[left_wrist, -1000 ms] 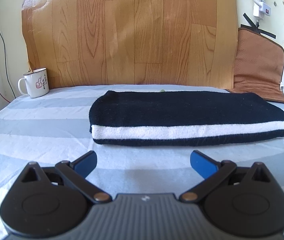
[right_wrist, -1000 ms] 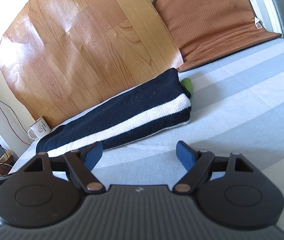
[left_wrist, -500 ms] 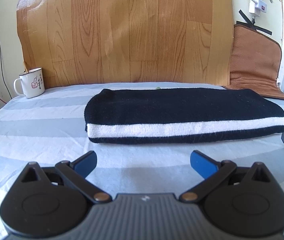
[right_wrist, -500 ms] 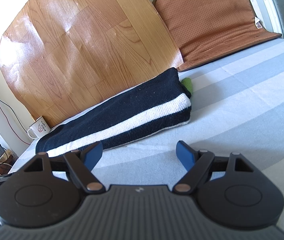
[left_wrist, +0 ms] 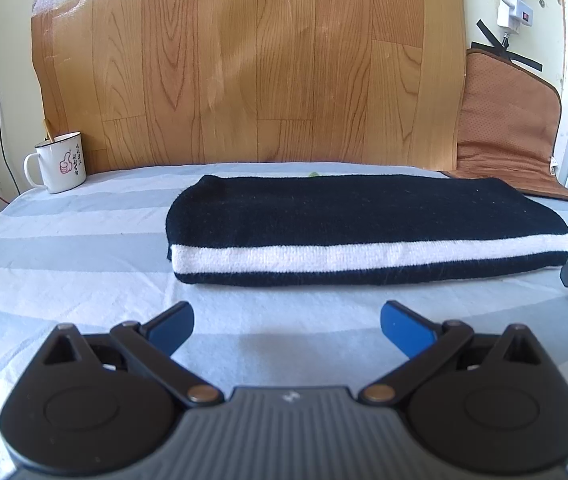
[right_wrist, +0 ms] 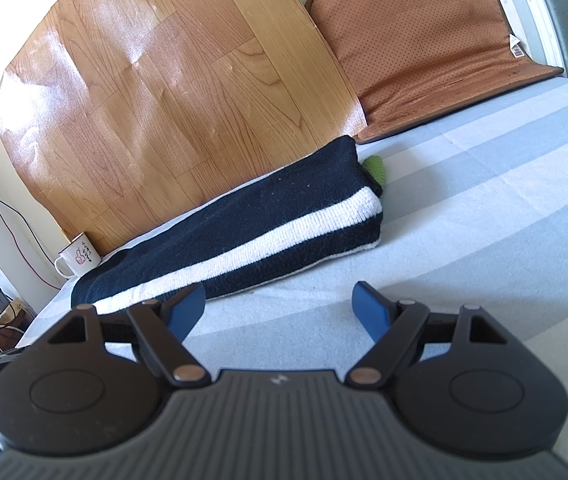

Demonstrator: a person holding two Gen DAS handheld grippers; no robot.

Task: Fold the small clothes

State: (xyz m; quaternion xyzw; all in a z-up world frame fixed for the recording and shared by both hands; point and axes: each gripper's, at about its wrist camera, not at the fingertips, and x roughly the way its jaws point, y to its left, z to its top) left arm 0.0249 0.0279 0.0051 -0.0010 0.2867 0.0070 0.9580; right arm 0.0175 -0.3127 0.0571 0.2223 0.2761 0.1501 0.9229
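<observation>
Folded black knit garment with a white stripe (left_wrist: 363, 220) lying lengthwise on the striped bed sheet (left_wrist: 64, 264), close to the far edge of the bed, just in front of the wood-grain sheet (left_wrist: 244, 60) leaning on the wall. Left gripper (left_wrist: 287, 322) held low over the sheet, near the garment's front fold but apart from it, jaws spread wide, nothing between the blue pads (left_wrist: 401, 326). Right gripper (right_wrist: 280, 306) likewise wide open and empty, aimed across the bed with the garment's right end ahead and to its left. White enamel mug (left_wrist: 60, 168) standing at the far left corner of the bed, well apart from the garment; brown perforated cushion (right_wrist: 423, 40) propped at the far right corner; a small green thing (right_wrist: 375, 166) peeking out behind the garment's right end, too hidden to identify. Judging by the neat long bundle, probably one more fold across the length left to do, or none. Risks from here: pinching only the top layer of thick knit and peeling the bundle open instead of lifting it whole; uneven lift from the two ends, skewing the stripe and leaving a crooked stack; catching the sheet along with the fabric, given how low both grippers sit; dragging the green thing along; sweeping the left end toward the mug and tipping it.
</observation>
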